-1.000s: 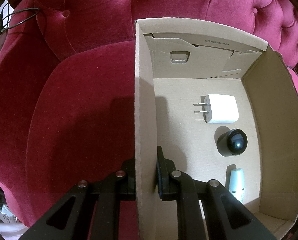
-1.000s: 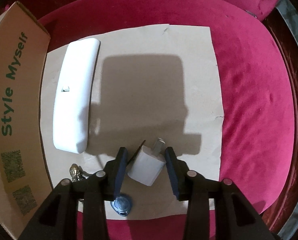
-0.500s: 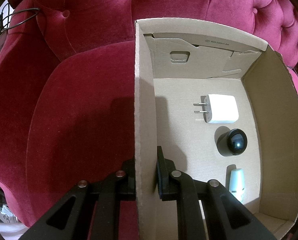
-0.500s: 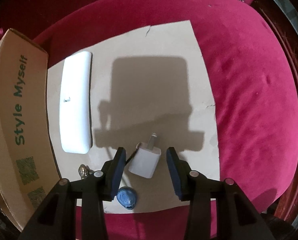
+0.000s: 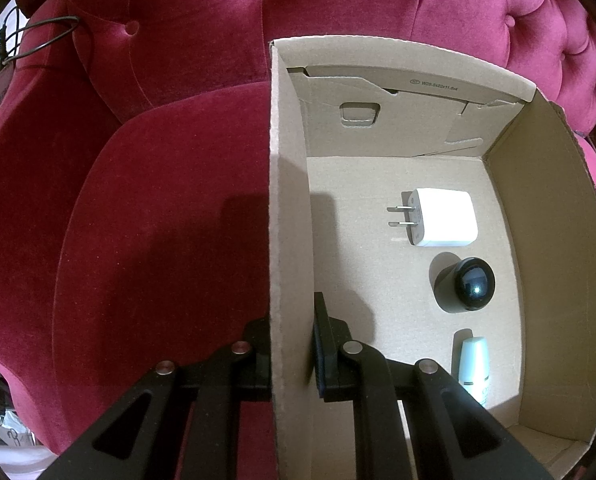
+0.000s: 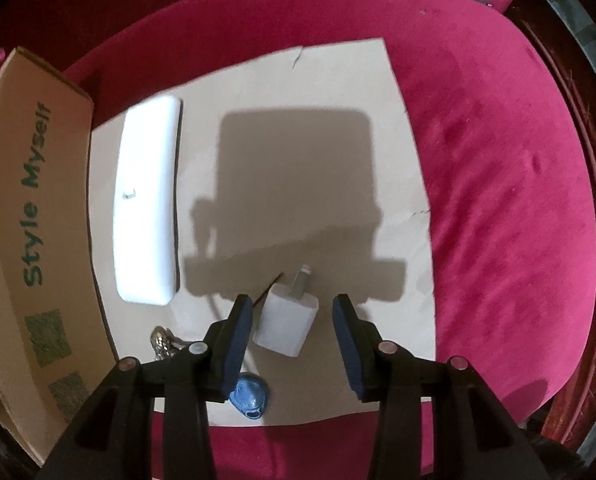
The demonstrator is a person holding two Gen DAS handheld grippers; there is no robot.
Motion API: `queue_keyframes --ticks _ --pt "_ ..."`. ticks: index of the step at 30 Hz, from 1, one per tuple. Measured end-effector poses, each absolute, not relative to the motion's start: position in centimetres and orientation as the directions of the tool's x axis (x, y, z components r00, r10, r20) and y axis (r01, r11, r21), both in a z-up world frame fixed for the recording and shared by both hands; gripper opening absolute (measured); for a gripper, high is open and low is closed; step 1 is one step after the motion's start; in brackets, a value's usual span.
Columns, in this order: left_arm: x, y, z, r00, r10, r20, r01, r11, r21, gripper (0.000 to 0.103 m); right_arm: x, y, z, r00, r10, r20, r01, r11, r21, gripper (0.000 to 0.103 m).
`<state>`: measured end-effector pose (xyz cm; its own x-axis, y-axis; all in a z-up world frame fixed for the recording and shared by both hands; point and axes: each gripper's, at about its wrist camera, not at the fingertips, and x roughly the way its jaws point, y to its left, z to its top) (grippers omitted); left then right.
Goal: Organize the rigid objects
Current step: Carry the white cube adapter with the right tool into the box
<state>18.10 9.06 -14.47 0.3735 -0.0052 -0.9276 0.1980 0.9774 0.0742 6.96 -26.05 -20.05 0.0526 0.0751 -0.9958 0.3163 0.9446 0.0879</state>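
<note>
Left tongs (image 5: 291,344) are clenched on the near side wall of the cardboard box (image 5: 289,184), one finger outside against the red velvet sofa seat (image 5: 157,220), the other inside the box. Ahead and to the right of these tongs, on the box floor, lie a white plug adapter (image 5: 442,217) with prongs pointing left, then nearer a black round-topped object (image 5: 468,286), then nearest a pale small bottle (image 5: 474,364), partly hidden behind the right finger's linkage. The three items sit in a rough line, apart from one another. Right tongs (image 6: 291,322) point straight down over a flat cardboard sheet (image 6: 338,92) spread on the sofa; the jaws are closing around a white charger cube (image 6: 285,324), which lies between the blue-padded fingers (image 6: 237,332). The left pad is just beside the cube, the right pad stands clear of it, so the grip is not yet made. Left of and ahead of these tongs lies a long white case (image 6: 147,204). Near the left finger are a small metallic trinket (image 6: 162,342) and a blue fob (image 6: 250,396), the fob partly under the finger. Far left stands the box side printed "Style Myself" (image 6: 33,216).
</note>
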Motion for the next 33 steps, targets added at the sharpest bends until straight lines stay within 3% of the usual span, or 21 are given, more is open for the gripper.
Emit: queue_keyframes --ticks 1,3,33 --pt "18.1 9.0 -14.5 0.374 -0.004 -0.928 0.198 0.977 0.075 0.014 7.0 -26.1 -20.2 0.047 0.079 -0.996 0.32 0.943 0.09 0.03" --pt "18.1 9.0 -14.5 0.374 -0.004 -0.928 0.197 0.978 0.075 0.014 7.0 -25.9 -20.1 0.048 0.067 -0.997 0.317 0.945 0.078 0.028" --pt "17.9 9.3 -14.2 0.376 -0.011 -0.927 0.197 0.978 0.068 0.014 9.5 -20.0 -6.8 0.232 -0.005 -0.973 0.142 0.989 0.029 0.028"
